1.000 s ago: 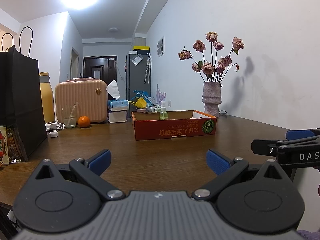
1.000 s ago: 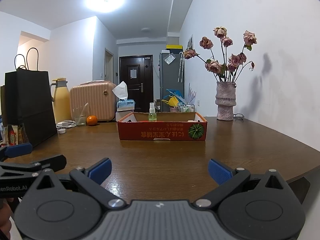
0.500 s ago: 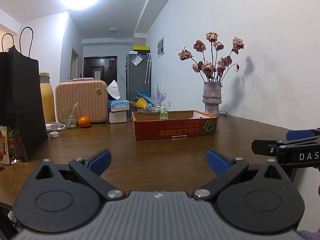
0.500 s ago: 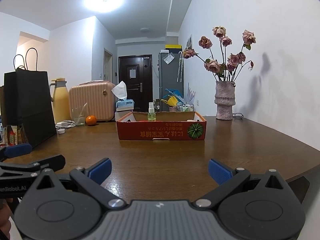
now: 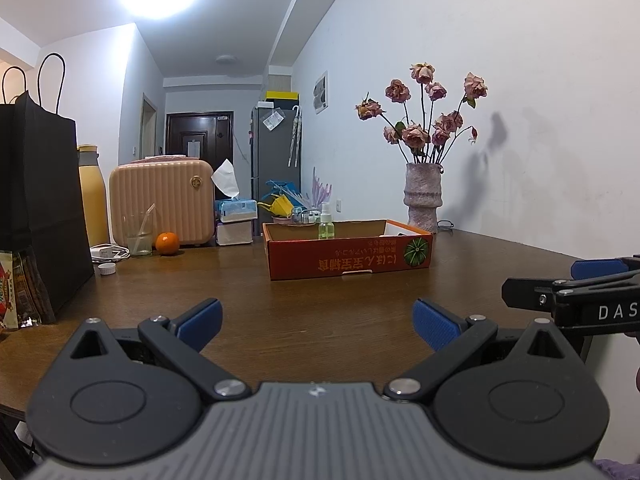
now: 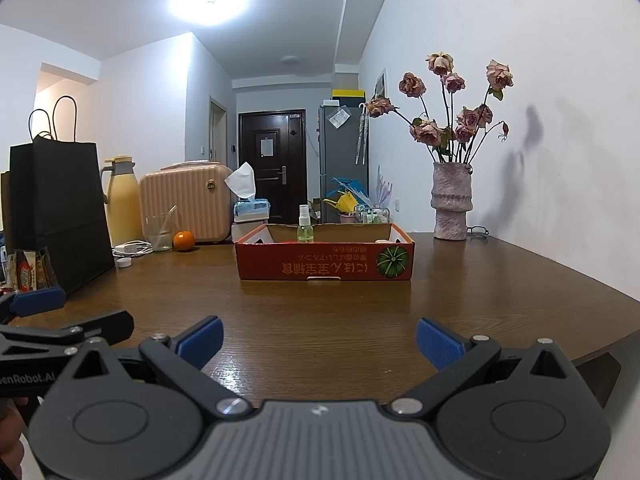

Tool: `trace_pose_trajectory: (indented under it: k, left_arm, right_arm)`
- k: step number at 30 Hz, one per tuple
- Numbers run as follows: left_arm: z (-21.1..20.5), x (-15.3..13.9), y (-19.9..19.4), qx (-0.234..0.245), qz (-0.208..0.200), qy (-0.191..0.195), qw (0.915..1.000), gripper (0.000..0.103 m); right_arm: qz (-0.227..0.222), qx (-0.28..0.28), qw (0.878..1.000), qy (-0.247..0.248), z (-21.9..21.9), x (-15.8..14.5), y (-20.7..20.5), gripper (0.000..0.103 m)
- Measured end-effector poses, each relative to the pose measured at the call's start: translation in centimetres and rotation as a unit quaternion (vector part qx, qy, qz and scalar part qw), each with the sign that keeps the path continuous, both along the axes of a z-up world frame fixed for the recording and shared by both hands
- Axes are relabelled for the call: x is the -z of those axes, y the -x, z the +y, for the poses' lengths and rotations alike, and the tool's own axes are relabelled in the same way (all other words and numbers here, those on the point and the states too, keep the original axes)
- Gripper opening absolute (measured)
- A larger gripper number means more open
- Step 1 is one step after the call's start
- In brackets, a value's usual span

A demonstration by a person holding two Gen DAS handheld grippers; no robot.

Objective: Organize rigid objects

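An orange cardboard box [image 5: 348, 258] [image 6: 325, 260] sits on the brown wooden table [image 5: 304, 304] [image 6: 320, 312], well ahead of both grippers. A small green spray bottle [image 5: 325, 222] [image 6: 305, 224] stands inside it; the rest of its contents are hidden by the box wall. My left gripper [image 5: 316, 322] is open and empty, low over the near table edge. My right gripper [image 6: 318, 338] is open and empty beside it. Each gripper shows at the edge of the other's view: the right one [image 5: 572, 292], the left one [image 6: 48, 320].
A black paper bag [image 5: 38, 208] stands at the left with snack packets [image 6: 30, 270] in front. Behind are a yellow thermos [image 6: 120, 204], pink case [image 6: 186, 204], glass [image 6: 160, 232], orange [image 6: 184, 240], white cap [image 5: 106, 268], tissue box [image 6: 250, 210]. A vase of dried roses [image 6: 450, 204] stands by the right wall.
The right wrist view has risen and shifted slightly; the box looks a little nearer. The left gripper has not moved. Both stay open.
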State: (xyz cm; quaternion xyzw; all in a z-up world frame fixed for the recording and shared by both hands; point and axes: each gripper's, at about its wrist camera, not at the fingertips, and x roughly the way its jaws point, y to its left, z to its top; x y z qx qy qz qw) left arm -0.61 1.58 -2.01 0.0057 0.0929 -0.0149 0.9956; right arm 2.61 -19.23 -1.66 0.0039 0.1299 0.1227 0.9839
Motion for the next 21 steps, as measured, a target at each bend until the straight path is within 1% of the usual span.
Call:
trace_pose_trajectory:
  k: [21]
  left_arm:
    - [-0.23, -0.19, -0.01, 0.005, 0.000, -0.004, 1.0000, 0.103]
  right_arm:
    - [0.001, 0.001, 1.000, -0.001, -0.02, 0.01, -0.04, 0.103]
